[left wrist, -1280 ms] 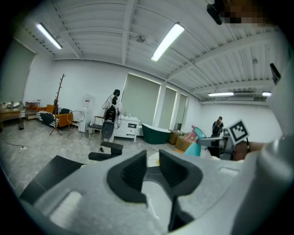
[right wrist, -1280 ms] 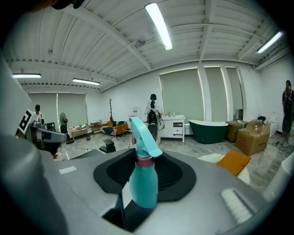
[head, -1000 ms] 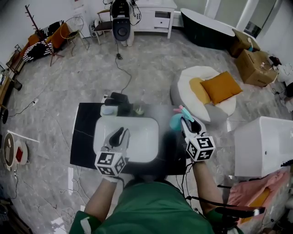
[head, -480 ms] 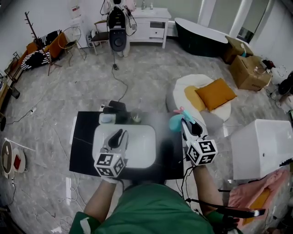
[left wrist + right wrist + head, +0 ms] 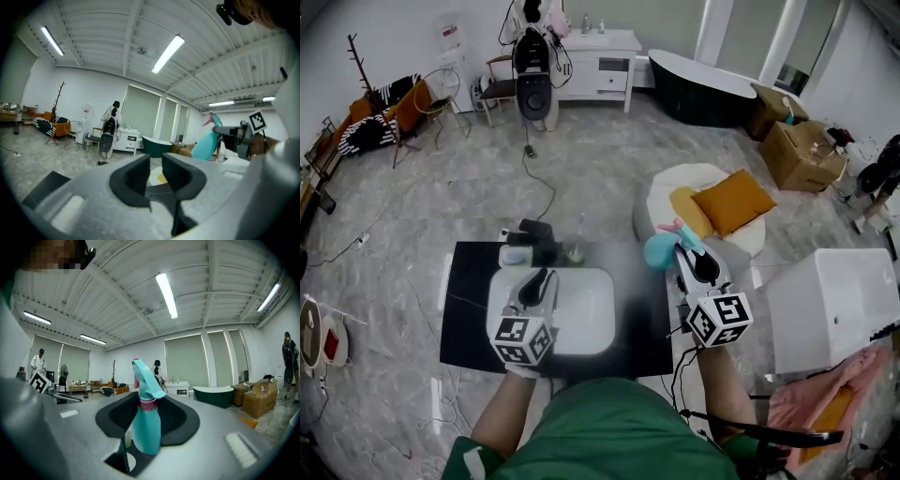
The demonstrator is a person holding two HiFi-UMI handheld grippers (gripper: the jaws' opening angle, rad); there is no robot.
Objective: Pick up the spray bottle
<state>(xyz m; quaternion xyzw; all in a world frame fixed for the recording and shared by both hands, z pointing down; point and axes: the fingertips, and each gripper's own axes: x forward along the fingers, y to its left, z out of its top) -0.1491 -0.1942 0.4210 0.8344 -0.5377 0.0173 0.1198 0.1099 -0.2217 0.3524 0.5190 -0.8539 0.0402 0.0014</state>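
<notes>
One spray bottle (image 5: 661, 251). Two grippers: the left gripper (image 5: 536, 279) and the right gripper (image 5: 684, 251). One black table (image 5: 467, 314), with one white basin (image 5: 591, 319) at its middle. Beyond the table's far edge: two cardboard boxes (image 5: 799, 155), one orange cushion (image 5: 729, 200), one dark bathtub (image 5: 703, 75).

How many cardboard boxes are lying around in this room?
2. One box stands on the floor at the far right; the second box is just behind it, next to the dark bathtub. More may be hidden out of frame.
</notes>
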